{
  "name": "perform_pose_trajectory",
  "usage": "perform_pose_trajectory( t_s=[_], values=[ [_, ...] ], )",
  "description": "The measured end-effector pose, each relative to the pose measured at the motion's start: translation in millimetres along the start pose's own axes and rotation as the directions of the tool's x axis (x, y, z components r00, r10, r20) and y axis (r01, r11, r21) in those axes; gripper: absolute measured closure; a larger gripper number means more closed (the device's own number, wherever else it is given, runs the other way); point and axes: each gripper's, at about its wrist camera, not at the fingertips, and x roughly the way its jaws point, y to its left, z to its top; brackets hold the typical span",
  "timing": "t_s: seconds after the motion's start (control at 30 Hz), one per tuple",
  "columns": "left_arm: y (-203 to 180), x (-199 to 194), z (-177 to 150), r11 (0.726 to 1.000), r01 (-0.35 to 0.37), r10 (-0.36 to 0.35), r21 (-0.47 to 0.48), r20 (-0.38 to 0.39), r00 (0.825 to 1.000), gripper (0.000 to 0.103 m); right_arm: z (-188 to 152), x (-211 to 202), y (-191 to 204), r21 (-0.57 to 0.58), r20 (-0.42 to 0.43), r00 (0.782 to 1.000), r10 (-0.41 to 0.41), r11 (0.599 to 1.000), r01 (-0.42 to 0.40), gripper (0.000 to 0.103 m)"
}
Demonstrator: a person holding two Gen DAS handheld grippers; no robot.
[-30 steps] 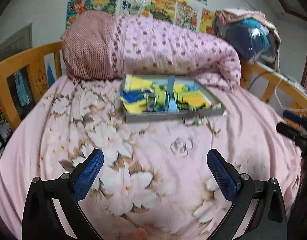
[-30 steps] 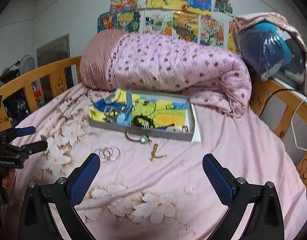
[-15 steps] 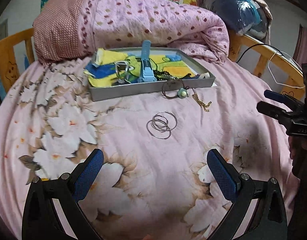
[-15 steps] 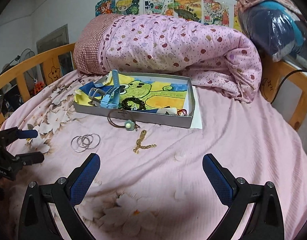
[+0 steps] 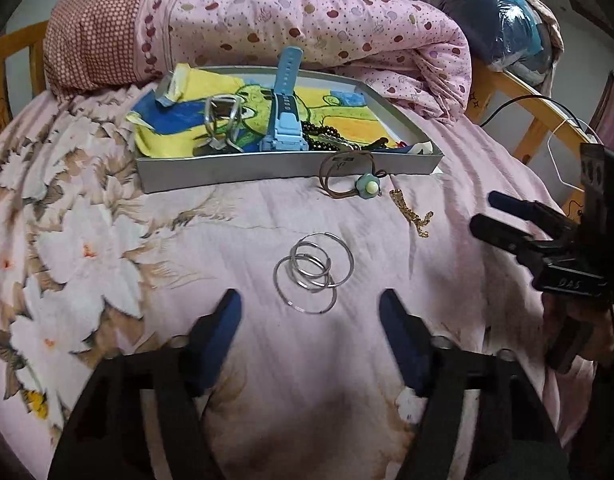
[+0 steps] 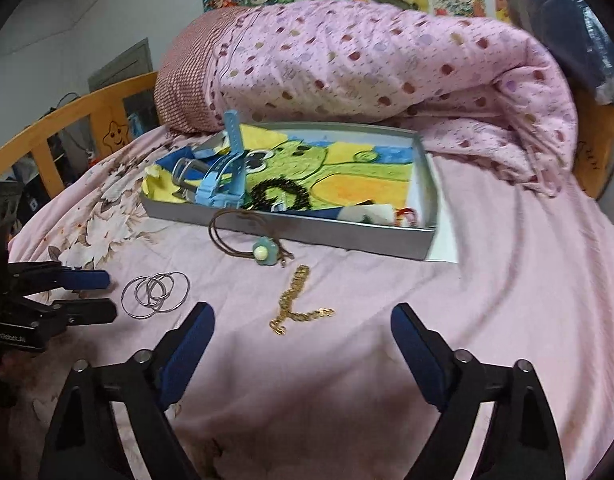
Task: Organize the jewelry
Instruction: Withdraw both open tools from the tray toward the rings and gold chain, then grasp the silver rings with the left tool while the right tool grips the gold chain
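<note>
A grey tray (image 5: pixel 267 168) with a colourful liner sits on the pink bed and holds a blue watch (image 5: pixel 285 120), a silver bangle (image 5: pixel 221 120) and dark beads (image 6: pixel 277 196). In front of it lie a brown cord with a green flower (image 5: pixel 367 188), a gold chain (image 5: pixel 413 212) and several silver rings (image 5: pixel 313 272). My left gripper (image 5: pixel 311 316) is open, just short of the rings (image 6: pixel 155 294). My right gripper (image 6: pixel 303 332) is open, just short of the gold chain (image 6: pixel 297 306). The tray also shows in the right wrist view (image 6: pixel 327 232).
A rolled pink dotted quilt (image 5: pixel 287 16) lies behind the tray. Wooden bed rails (image 6: pixel 67 128) run along both sides. A wire hanger and cable (image 5: pixel 559 148) sit at the right edge. A bundle in plastic (image 5: pixel 503 32) is at the back right.
Both grippers have moved forward and down toward the bed. The left one has closed in on the silver rings, the right one on the gold chain. The left jaws have narrowed somewhat.
</note>
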Motion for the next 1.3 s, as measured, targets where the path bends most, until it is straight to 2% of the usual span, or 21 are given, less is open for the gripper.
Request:
perform_pose_trajectory(
  t_s=[0.07,0.17,0.27,0.47,0.77,0.93,1.03,1.3],
  values=[
    [1,5,2,1.000,0.011,-0.011,-0.001,-0.012,1.000,0.054,2,11,0,-0.006,-0.015,1.000,0.027,1.000,-0.027,0.033],
    [2,13,4,1.000,0.010,-0.010,-0.004,-0.028,1.000,0.064,6,27,0,-0.016,-0.040,0.997,0.069,0.997,-0.069,0.049],
    [7,20,3,1.000,-0.005,0.004,-0.014,-0.055,0.999,0.070,9,40,1,-0.016,-0.070,0.992,0.105,0.994,-0.107,0.056],
    [9,26,4,1.000,-0.019,0.018,-0.009,-0.062,0.998,0.071,10,58,-2,0.003,-0.140,0.983,0.119,0.993,-0.120,0.062],
    [3,31,4,0.998,-0.047,0.049,0.029,-0.074,0.996,0.072,6,56,-6,0.017,-0.151,0.984,0.090,0.996,-0.089,0.075],
    [4,31,5,0.997,-0.080,0.081,0.022,-0.074,0.994,0.085,4,53,0,-0.010,-0.160,0.984,0.080,0.997,-0.082,0.081],
    [9,30,6,0.997,-0.083,0.083,0.007,-0.082,0.993,0.091,3,53,4,-0.019,-0.170,0.981,0.091,0.995,-0.095,0.091],
    [6,23,4,0.996,-0.084,0.083,-0.003,-0.092,0.992,0.100,-2,49,19,-0.039,-0.199,0.972,0.125,0.990,-0.135,0.092]
  ],
)
